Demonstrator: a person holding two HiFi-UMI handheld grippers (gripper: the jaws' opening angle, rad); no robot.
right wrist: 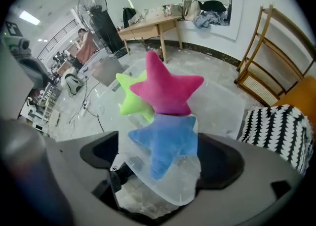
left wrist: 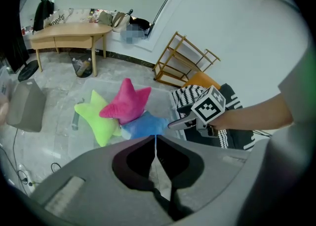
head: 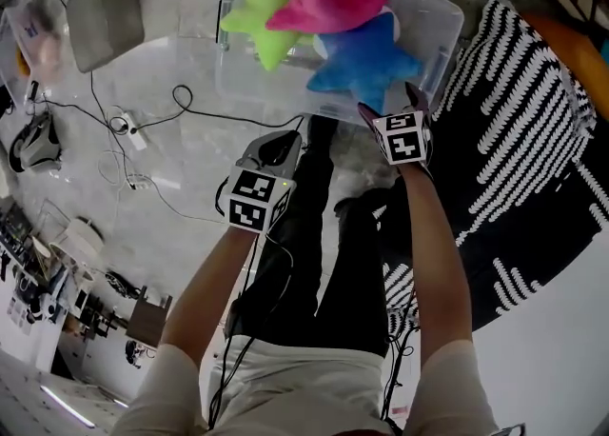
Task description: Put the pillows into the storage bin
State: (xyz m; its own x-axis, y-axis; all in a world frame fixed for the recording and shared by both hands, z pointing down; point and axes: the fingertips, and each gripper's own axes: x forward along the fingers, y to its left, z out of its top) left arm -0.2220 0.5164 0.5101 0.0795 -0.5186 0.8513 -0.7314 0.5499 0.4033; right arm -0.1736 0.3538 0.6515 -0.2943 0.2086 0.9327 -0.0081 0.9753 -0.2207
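Now, right claw (head: pixel 391 106): jaws spread wide, gripping nothing; it points steeply down at the near right corner of the storage bin, upper centre of the head view.
Between its jaws: its own view shows the bin's rounded clear corner and the blue pillow's lower arm in the gap, with the pads standing clear on both sides.
Left claw (left wrist: pixel 155 142): jaws drawn together to a thin slit, empty; in the head view it sits lower and further left than the right claw, above the floor just short of the bin.
Blue pillow (head: pixel 366 61): star-shaped, inside the bin at its near right end, closest to the right claw.
Pink pillow (head: pixel 333 4): star-shaped, lying on top, overlapping both the blue one and the green one.
Green pillow (head: pixel 255 17): star-shaped, at the bin's left end, partly under the pink one.
Storage bin (head: pixel 445 17): clear plastic, open on top, standing on the floor at the top centre of the head view.
Floor (head: pixel 181 139): pale, marbled, with cables (head: pixel 143 125) trailing across the left of the frame.
Patterned fabric (head: pixel 533 129): black and white, right of the bin.
Grey box (head: pixel 105 8): upper left of the frame, well apart from the bin.
Background: a wooden tabletop (left wrist: pixel 69 30) and a wooden rack (left wrist: pixel 185 59) near the wall.
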